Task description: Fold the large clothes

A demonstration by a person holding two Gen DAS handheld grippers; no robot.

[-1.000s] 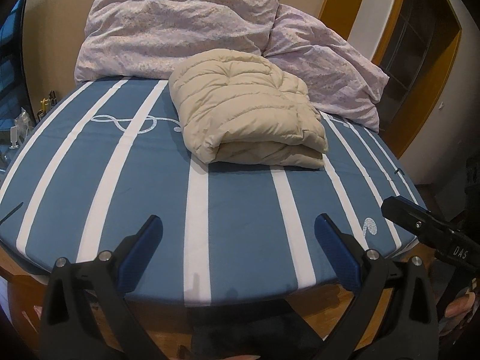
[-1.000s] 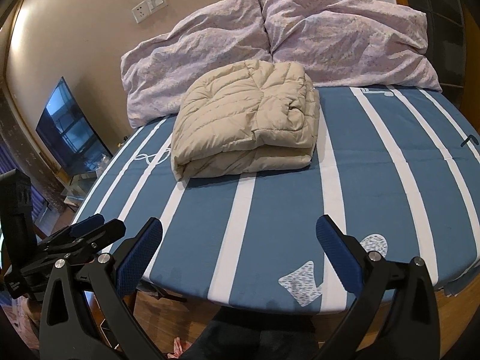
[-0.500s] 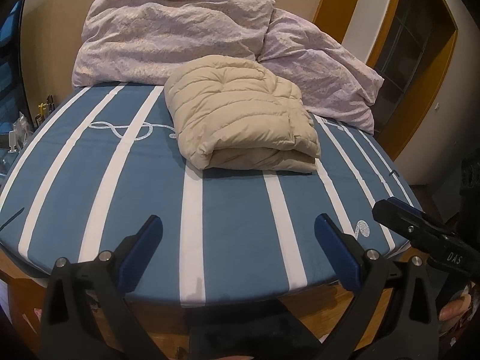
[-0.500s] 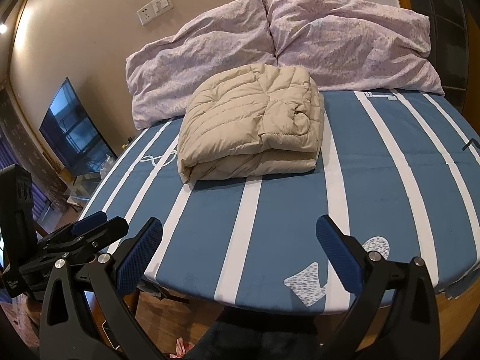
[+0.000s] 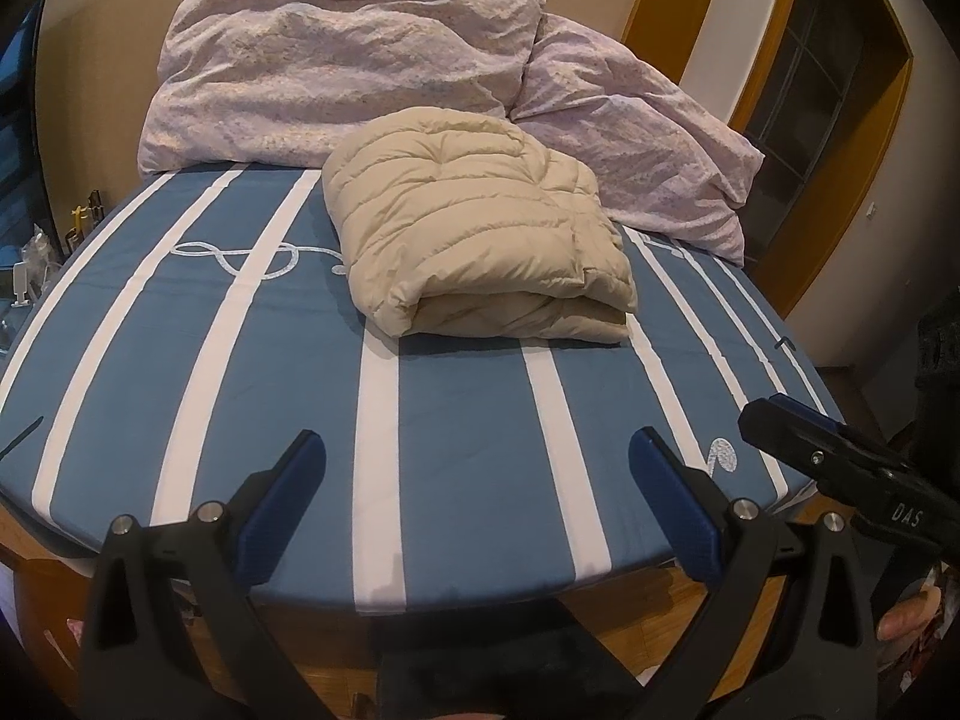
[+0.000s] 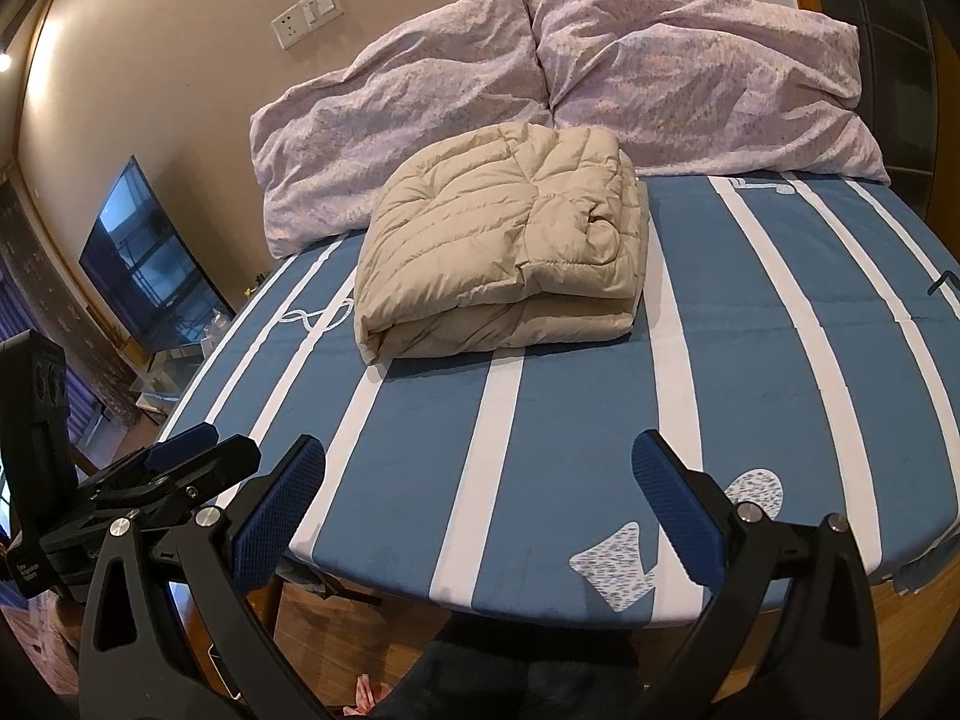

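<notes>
A beige puffy quilted jacket (image 5: 480,234) lies folded into a thick bundle on the blue bed with white stripes (image 5: 252,384), just in front of the pillows; it also shows in the right wrist view (image 6: 504,258). My left gripper (image 5: 477,456) is open and empty above the bed's near edge, well short of the jacket. My right gripper (image 6: 480,462) is open and empty, also above the near edge. The right gripper shows at the right of the left wrist view (image 5: 840,456), and the left gripper at the left of the right wrist view (image 6: 156,474).
Two lilac pillows (image 5: 336,66) (image 5: 636,138) lean on the wall behind the jacket. A TV (image 6: 150,264) stands left of the bed. A wooden door frame (image 5: 840,180) is on the right. The bed's wooden base (image 6: 900,618) shows below the mattress.
Both grippers have drawn back slightly and tilted, so the jacket sits a little lower in both views. The jacket itself has not moved. Both stay open.
</notes>
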